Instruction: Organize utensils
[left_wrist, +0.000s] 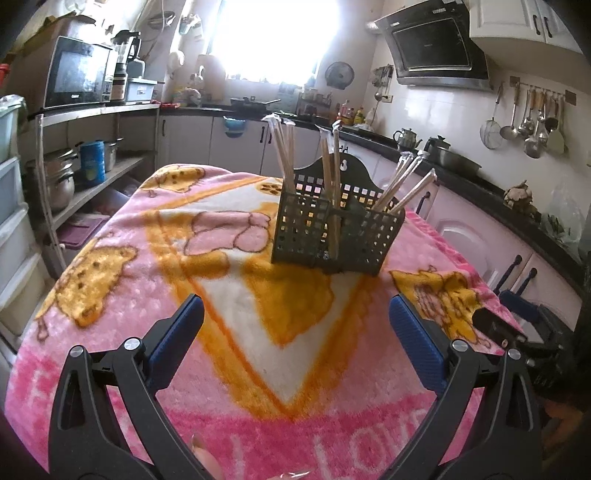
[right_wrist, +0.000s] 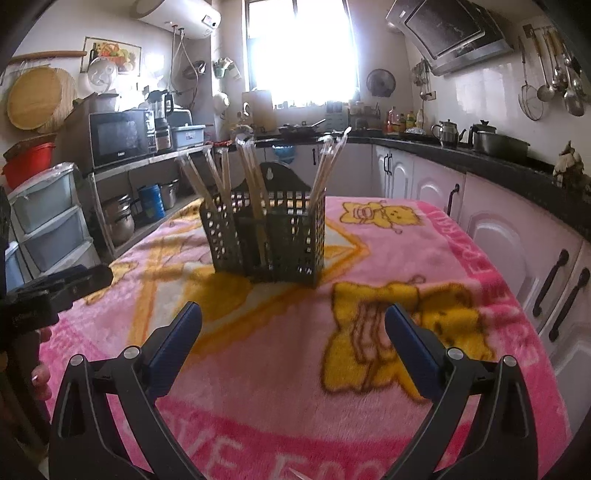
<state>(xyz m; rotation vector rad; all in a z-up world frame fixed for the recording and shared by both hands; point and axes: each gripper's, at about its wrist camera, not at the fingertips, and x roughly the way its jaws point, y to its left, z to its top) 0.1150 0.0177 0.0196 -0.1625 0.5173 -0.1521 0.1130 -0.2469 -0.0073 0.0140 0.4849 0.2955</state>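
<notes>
In the left wrist view, the left gripper (left_wrist: 295, 328) fills the lower frame, its blue-padded fingers (left_wrist: 177, 332) spread wide apart with nothing between them, above a pink cartoon-print blanket (left_wrist: 129, 229). Right of centre stands a dark perforated utensil caddy (left_wrist: 332, 229) holding wrapped chopsticks (left_wrist: 286, 155) upright and leaning in its compartments. At the right edge, the right gripper (left_wrist: 517, 314) shows partly. In the right wrist view, that gripper's fingers (right_wrist: 406, 339) also stand apart and empty, the caddy at centre frame beyond them.
</notes>
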